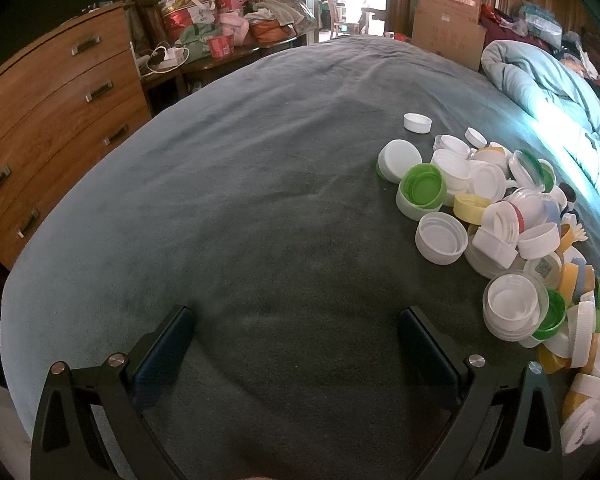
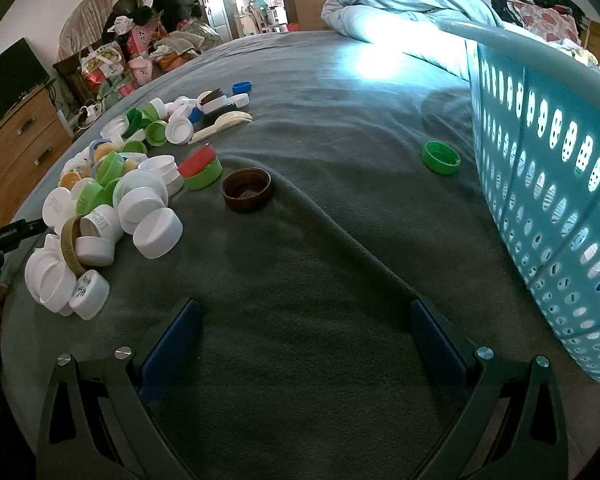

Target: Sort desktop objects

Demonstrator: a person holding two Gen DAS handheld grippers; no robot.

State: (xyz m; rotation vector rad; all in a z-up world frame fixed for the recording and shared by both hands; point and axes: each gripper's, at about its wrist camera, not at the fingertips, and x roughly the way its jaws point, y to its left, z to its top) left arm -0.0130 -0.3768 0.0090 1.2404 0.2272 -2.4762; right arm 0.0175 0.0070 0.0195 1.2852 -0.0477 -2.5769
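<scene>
Both grippers, left and right, hover spread wide and empty over the grey blanket, cap pile left of the right one, brown cap and green cap lying apart, basket at right.

Ahead of the left gripper, whose fingers stand wide apart, the grey blanket lies bare right up to the bed's far edge. The only crowding there is the heap of bottle caps along its right side, with one white cap apart beyond it. Before the right gripper, also spread wide, a bare lane runs between the cap heap on the left and the perforated blue basket on the right. In that lane sit a brown cap and, near the basket wall, a green cap.
</scene>
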